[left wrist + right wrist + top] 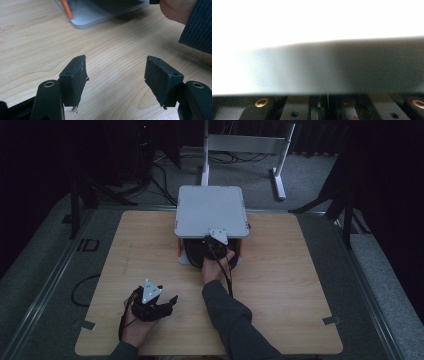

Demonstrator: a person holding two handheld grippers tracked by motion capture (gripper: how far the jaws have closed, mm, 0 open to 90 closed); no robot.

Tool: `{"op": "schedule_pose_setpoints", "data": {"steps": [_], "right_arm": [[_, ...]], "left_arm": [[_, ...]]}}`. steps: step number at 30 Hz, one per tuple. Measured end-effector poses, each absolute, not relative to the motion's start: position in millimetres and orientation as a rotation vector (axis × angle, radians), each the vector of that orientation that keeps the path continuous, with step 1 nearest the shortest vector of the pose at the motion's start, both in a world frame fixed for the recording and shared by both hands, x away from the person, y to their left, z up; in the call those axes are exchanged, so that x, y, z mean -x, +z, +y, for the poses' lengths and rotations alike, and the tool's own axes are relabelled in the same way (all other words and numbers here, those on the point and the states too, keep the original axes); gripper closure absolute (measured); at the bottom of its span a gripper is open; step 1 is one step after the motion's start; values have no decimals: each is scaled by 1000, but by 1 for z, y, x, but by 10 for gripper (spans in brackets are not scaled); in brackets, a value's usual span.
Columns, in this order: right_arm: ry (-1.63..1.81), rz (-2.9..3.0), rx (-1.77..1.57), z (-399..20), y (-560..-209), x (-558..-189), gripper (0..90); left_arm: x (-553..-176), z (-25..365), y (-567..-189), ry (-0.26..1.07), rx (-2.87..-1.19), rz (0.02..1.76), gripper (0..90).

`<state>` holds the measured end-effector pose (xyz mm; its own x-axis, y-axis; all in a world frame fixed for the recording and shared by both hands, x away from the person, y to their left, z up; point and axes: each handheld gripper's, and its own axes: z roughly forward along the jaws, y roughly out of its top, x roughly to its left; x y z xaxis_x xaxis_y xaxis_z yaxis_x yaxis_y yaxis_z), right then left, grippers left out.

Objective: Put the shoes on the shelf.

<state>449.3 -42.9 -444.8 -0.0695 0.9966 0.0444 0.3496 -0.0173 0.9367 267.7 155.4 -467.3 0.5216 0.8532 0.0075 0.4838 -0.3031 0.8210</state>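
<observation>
right gripper (216, 251) at grey box (212, 210) front, jaws likely closed, lid blocks view | left gripper (159, 304) open, empty, on wooden table (280, 285)

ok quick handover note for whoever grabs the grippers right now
Left gripper: jaws open, nothing between them, resting low over the wooden table near its front left.
Right gripper: pushed in at the front opening of the grey box at the table's far middle; its jaws are hidden under the lid, so a grip cannot be confirmed.
Done: right hand has reached the box.
Left: whatever goes on inside the box, then withdraw.
</observation>
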Motion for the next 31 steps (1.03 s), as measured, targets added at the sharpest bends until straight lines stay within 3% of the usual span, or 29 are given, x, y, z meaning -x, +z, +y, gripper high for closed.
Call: {"op": "schedule_pose_setpoints", "data": {"steps": [9, 10, 12, 19, 31], "right_arm": [[1116, 1484, -1463, -40, -443, -453, 738], [1120, 1484, -1463, -40, -444, -456, 712], [1125, 1486, -1453, -39, -444, -458, 540], [1125, 1493, -1429, -43, -442, -451, 460], [1130, 1514, -1424, -52, -453, -432, 401]], "left_arm": [[-267, 156, -467, 582, -1959, 1089, 344], [-267, 156, -467, 580, -1958, 1091, 344], [-267, 155, -467, 582, -1959, 1088, 344], [-267, 154, -468, 583, -1963, 1085, 344], [-268, 153, -469, 582, -1963, 1092, 344]]}}
